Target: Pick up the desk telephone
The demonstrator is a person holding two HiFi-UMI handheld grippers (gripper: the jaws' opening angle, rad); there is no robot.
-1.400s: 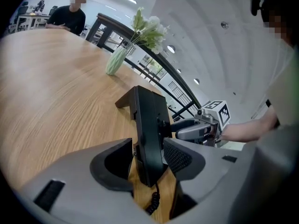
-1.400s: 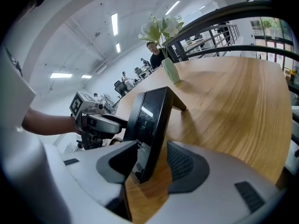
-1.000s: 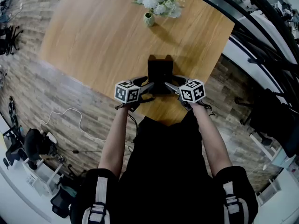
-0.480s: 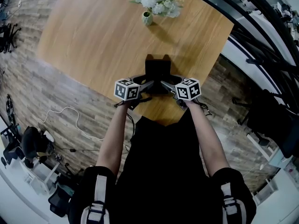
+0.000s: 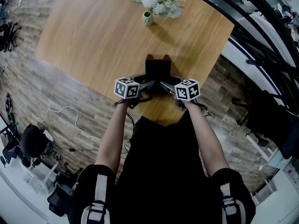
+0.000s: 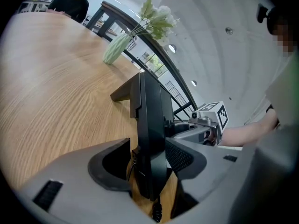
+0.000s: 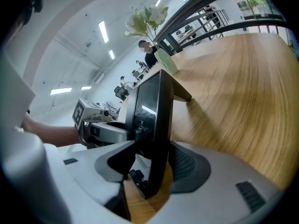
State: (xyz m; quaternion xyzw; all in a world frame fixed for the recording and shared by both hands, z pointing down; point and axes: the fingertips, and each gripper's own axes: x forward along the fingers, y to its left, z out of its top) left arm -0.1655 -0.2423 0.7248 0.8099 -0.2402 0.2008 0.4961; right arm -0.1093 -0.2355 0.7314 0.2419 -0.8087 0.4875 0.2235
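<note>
The black desk telephone [image 5: 156, 71] stands on the wooden table [image 5: 93, 36] close to its near edge. My left gripper [image 5: 148, 85] reaches in from the telephone's left side. In the left gripper view the telephone's edge [image 6: 152, 125] stands between the opening jaws of that gripper [image 6: 148, 160]. One pad lies against it and a gap shows on the other side. My right gripper [image 5: 164, 85] comes in from the right. In the right gripper view the telephone [image 7: 154, 120] sits between the right gripper's [image 7: 152, 164] jaws with both pads against it.
A pale green vase of white flowers [image 5: 148, 17] stands at the far side of the table, also seen behind the phone as the vase [image 6: 114, 48] and the vase [image 7: 167, 59]. A coiled cord [image 6: 156, 211] hangs below the telephone. White cable lies on the floor [image 5: 70, 118] at the left.
</note>
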